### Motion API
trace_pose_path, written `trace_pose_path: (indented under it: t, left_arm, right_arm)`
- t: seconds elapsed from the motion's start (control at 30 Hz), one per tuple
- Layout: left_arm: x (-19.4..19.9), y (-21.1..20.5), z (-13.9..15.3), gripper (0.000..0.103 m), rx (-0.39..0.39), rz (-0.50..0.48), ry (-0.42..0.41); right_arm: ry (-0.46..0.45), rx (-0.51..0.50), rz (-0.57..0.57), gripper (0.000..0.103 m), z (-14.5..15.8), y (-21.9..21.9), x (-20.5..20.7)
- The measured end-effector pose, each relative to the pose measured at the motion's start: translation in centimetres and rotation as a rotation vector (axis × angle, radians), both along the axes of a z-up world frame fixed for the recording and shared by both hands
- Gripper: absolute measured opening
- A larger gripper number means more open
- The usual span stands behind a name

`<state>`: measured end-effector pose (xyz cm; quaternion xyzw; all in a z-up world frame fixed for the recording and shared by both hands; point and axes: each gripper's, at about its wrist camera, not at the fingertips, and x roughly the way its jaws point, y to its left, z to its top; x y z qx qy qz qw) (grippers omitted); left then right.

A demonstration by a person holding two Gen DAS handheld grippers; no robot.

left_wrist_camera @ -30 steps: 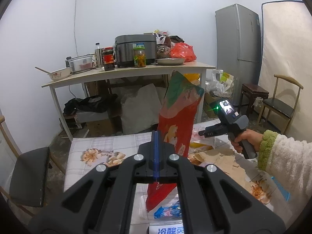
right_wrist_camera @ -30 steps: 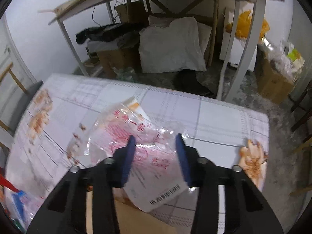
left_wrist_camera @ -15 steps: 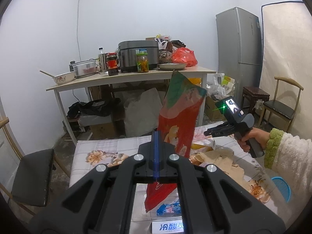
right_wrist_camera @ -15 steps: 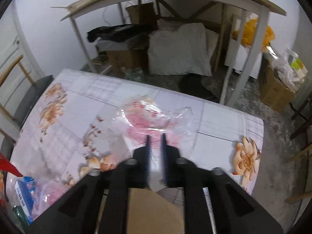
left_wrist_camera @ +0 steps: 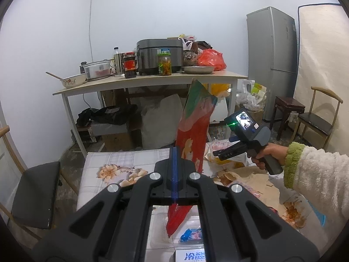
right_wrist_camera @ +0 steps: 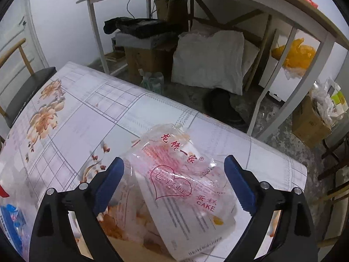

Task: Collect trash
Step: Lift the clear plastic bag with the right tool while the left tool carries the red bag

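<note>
My left gripper (left_wrist_camera: pixel 175 150) is shut on a tall red and green snack bag (left_wrist_camera: pixel 195 128) and holds it upright above the floral table (left_wrist_camera: pixel 113 159). My right gripper (right_wrist_camera: pixel 174 172) is open, its blue pads on either side of a clear cake wrapper with red print (right_wrist_camera: pixel 176 174) that lies on the table (right_wrist_camera: pixel 87 109). The right gripper also shows in the left wrist view (left_wrist_camera: pixel 218 152), over the wrapper (left_wrist_camera: pixel 220 147). A blue wrapper (left_wrist_camera: pixel 192 234) lies below the red bag.
Torn brown paper (left_wrist_camera: pixel 255 179) and crumbs lie on the table's right part. A dark chair (left_wrist_camera: pixel 35 194) stands at the left. Behind stands a taller table (left_wrist_camera: pixel 152 80) with pots and jars. A fridge (left_wrist_camera: pixel 272 61) and a chair (left_wrist_camera: pixel 316 120) are at the right.
My right gripper was open, shut over the cake wrapper half a second ago, and is open again with the wrapper lying between its pads. The left gripper keeps the red bag and has risen slightly.
</note>
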<state>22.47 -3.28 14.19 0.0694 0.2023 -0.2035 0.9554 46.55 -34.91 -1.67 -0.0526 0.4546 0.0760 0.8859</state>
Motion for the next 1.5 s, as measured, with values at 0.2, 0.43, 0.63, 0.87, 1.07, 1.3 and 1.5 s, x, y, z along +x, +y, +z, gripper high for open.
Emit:
trace_pose_path:
  t: [0.2, 0.43, 0.63, 0.87, 1.07, 1.3, 1.5]
  left_arm:
    - [0.0, 0.0, -0.1, 0.0, -0.005, -0.002, 0.001]
    - [-0.4, 0.2, 0.2, 0.0, -0.015, 0.003, -0.005]
    - [-1.0, 0.9, 0.8, 0.0, -0.026, 0.011, -0.017]
    - [-1.2, 1.7, 0.9, 0.0, -0.037, 0.024, -0.02]
    - [-1.1, 2.3, 0.4, 0.0, -0.05, 0.034, -0.008]
    - [-0.6, 2.4, 0.0, 0.0, -0.035, 0.044, 0.005]
    - [-0.1, 2.7, -0.2, 0.0, -0.035, 0.05, 0.012]
  right_arm:
    - [0.006, -0.097, -0.033, 0.057, -0.3, 0.6, -0.5]
    - [0.036, -0.09, -0.05, 0.005, -0.5, 0.7, -1.5]
    - [0.022, -0.069, -0.041, 0.004, 0.3, 1.4, -3.0]
    - [-0.033, 0.01, -0.035, 0.004, 2.6, 0.9, -5.0]
    - [-0.109, -0.045, -0.004, 0.087, 4.2, 2.4, -2.8]
    - [0.064, -0.278, 0.079, 0.093, -0.9, 5.4, 3.4]
    - [0.046, -0.198, 0.019, 0.065, -0.4, 4.2, 3.4]
